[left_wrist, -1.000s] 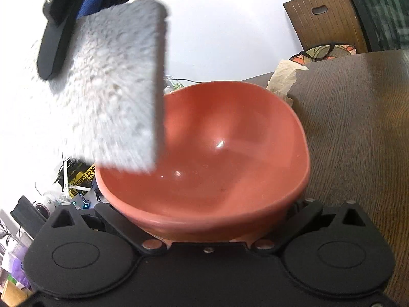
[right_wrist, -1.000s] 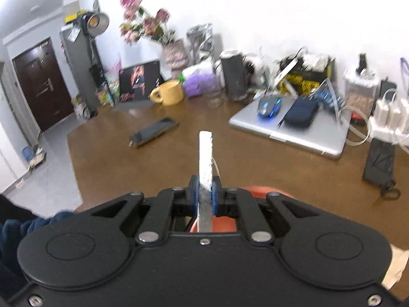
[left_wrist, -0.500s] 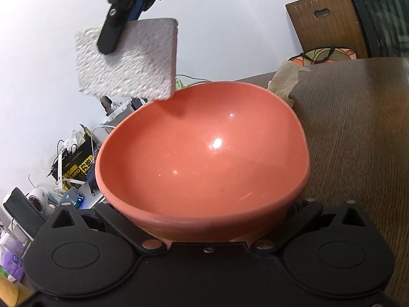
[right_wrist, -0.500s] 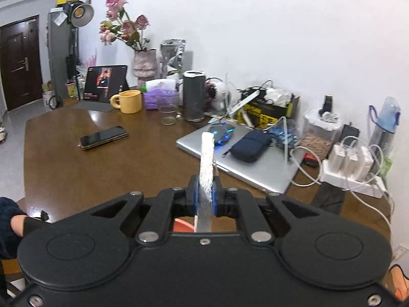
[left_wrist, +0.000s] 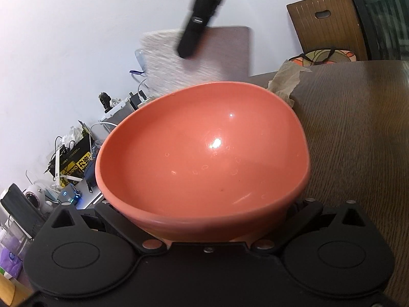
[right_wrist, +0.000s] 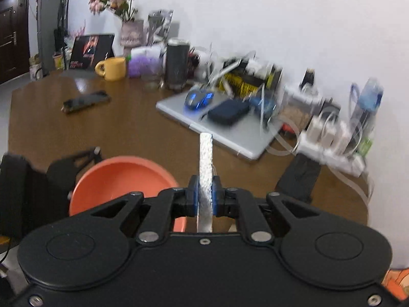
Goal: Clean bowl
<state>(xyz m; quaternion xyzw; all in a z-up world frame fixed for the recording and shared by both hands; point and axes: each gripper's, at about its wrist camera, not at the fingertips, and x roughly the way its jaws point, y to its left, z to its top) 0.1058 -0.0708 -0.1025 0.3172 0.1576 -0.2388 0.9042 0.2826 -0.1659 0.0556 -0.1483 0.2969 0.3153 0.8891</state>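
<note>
Since the earlier frame I moved the right gripper, clamped on the sponge, across above the far rim of the bowl held over the table edge by the left gripper; wiping remains, droplets show inside, and no label reads clearly.

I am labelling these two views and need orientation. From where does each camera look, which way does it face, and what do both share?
Left wrist: sits on the left gripper, faces into the bowl it holds; the right gripper's fingers show above.
Right wrist: sits on the right gripper, faces across the table; its fingers clamp the sponge.
Shared: bowl, sponge, table.
</note>
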